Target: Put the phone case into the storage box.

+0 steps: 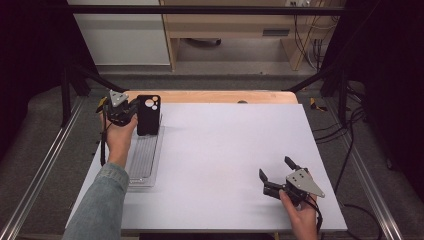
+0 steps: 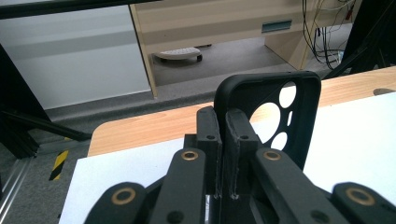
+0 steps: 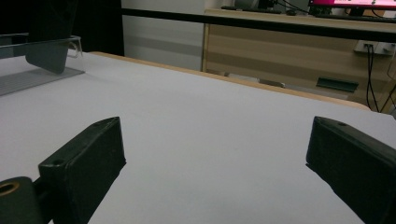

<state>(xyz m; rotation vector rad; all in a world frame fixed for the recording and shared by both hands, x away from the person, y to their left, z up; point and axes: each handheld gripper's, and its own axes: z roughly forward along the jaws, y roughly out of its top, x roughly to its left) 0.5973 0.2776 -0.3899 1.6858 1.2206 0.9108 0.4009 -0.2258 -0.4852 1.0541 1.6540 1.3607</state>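
A black phone case [image 1: 148,116] with round camera cutouts stands upright at the far end of a clear plastic tray [image 1: 142,160] on the left of the table. My left gripper [image 1: 134,112] is shut on the case's left edge. In the left gripper view the two jaws [image 2: 223,116] pinch the case's rim [image 2: 310,116]. My right gripper [image 1: 275,167] rests low at the near right of the white mat, open and with nothing in it. In the right gripper view its jaws [image 3: 215,140] stand wide apart over bare mat, with the case [image 3: 49,56] and tray [image 3: 28,77] far off at the left.
A white mat [image 1: 225,145] covers the table, with a strip of wooden tabletop [image 1: 215,96] showing at the far edge. Black frame rails run along both sides. Cabinets and cables stand on the floor beyond.
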